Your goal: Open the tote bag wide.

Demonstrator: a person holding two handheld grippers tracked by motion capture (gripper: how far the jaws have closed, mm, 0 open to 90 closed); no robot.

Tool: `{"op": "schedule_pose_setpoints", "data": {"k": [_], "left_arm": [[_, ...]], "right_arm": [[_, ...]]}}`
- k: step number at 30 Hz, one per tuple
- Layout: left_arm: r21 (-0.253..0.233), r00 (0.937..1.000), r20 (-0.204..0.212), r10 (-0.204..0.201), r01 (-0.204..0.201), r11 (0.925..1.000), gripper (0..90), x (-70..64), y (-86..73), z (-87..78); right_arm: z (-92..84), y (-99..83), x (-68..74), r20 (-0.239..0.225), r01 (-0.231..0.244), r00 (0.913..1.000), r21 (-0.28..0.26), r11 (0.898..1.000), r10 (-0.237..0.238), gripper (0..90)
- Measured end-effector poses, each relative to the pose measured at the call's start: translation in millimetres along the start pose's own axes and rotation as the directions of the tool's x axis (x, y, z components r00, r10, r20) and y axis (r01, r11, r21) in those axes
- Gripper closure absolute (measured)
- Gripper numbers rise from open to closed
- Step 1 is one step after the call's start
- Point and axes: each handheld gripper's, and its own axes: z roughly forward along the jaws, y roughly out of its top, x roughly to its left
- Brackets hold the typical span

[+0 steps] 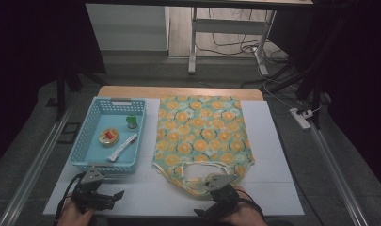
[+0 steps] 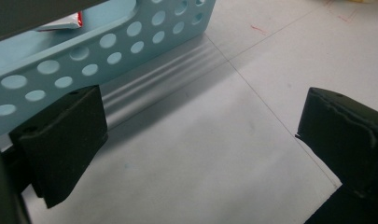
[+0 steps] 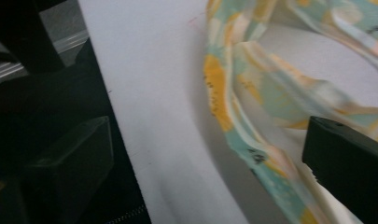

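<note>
Bag handle [image 3: 252,140] between right gripper [image 3: 210,158] fingers, spread, unclamped | left gripper [image 2: 196,154] spread, holding nothing

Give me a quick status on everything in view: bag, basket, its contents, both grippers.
Orange-flower-print fabric tote bag: flat on white board, handles toward the person.
Light blue perforated plastic basket: upright, holding three items.
Small green-capped bottle: standing.
White tube: lying flat.
Round red-and-yellow item: lying flat.
Left gripper: open, empty.
Right gripper: open, astride bag handle.
</note>
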Motion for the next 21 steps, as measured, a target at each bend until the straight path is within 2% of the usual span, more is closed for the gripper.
{"op": "schedule_pose_setpoints", "data": {"k": [3,4,5,6,7,8,9,10,11,12,13,14,15,18,21], "left_arm": [[0.003,1.0000,-0.002,0.003,-0.003,1.0000,1.7,-0.4,0.1,0.2],[0.003,1.0000,-0.002,0.004,-0.004,1.0000,1.7,-0.5,0.1,0.3],[0.004,1.0000,-0.002,0.006,-0.006,1.0000,1.8,-0.6,0.2,0.3],[0.004,1.0000,-0.002,0.007,-0.007,1.0000,1.8,-0.7,0.2,0.3],[0.005,1.0000,-0.001,0.007,-0.007,1.0000,1.8,-0.8,0.1,0.3],[0.005,1.0000,-0.001,0.008,-0.008,1.0000,1.8,-0.9,0.2,0.3],[0.006,1.0000,-0.001,0.009,-0.009,0.9999,1.9,-1.0,0.2,0.3],[0.007,1.0000,-0.002,0.010,-0.010,0.9999,1.9,-1.0,0.2,0.3],[0.006,0.9999,-0.003,0.012,-0.012,0.9999,1.9,-1.1,0.3,0.4],[0.006,0.9999,-0.003,0.012,-0.012,0.9999,1.9,-1.2,0.3,0.4],[0.006,0.9999,-0.003,0.013,-0.013,0.9999,2.0,-1.3,0.3,0.4],[0.006,0.9999,-0.004,0.013,-0.013,0.9999,2.0,-1.3,0.3,0.4],[0.006,0.9999,-0.004,0.014,-0.014,0.9999,2.0,-1.4,0.3,0.4],[0.007,0.9999,-0.005,0.014,-0.014,0.9999,2.2,-1.5,0.4,0.5],[0.007,0.9999,-0.004,0.013,-0.013,0.9999,2.2,-1.3,0.3,0.5]], "right_arm": [[3.1,0.4,-0.1,-0.003,0.007,1.0000,0.013,1.000,-0.007,8.3],[4.5,0.4,-1.2,-0.003,0.005,1.0000,0.020,1.000,-0.005,11.6],[6.1,-0.1,-4.1,0.000,0.005,1.0000,0.034,0.999,-0.005,18.6],[6.1,-0.1,-4.1,0.000,0.005,1.0000,0.034,0.999,-0.005,18.6],[6.1,-1.3,-7.1,0.006,0.014,0.9999,0.043,0.999,-0.014,27.5],[6.1,-1.3,-7.1,0.006,0.014,0.9999,0.043,0.999,-0.014,27.5],[4.2,-3.1,-11.4,0.022,0.017,0.9996,0.057,0.998,-0.019,36.7],[4.2,-3.1,-11.4,0.022,0.017,0.9996,0.057,0.998,-0.019,36.7],[3.5,-3.8,-13.0,0.029,0.017,0.9994,0.058,0.998,-0.019,42.3],[1.7,-4.4,-15.7,0.037,0.011,0.9992,0.060,0.998,-0.013,47.8],[-1.1,-4.8,-19.9,0.042,-0.007,0.9991,0.068,0.998,0.004,57.5],[-1.1,-4.8,-19.9,0.042,-0.007,0.9991,0.068,0.998,0.004,57.5],[-4.0,-5.6,-24.8,0.038,-0.027,0.9990,0.072,0.997,0.024,66.8],[-6.4,-5.6,-28.6,0.035,-0.032,0.9990,0.082,0.996,0.029,81.6],[-8.2,-4.4,-29.4,0.023,-0.034,0.9992,0.073,0.997,0.033,85.0]]}}
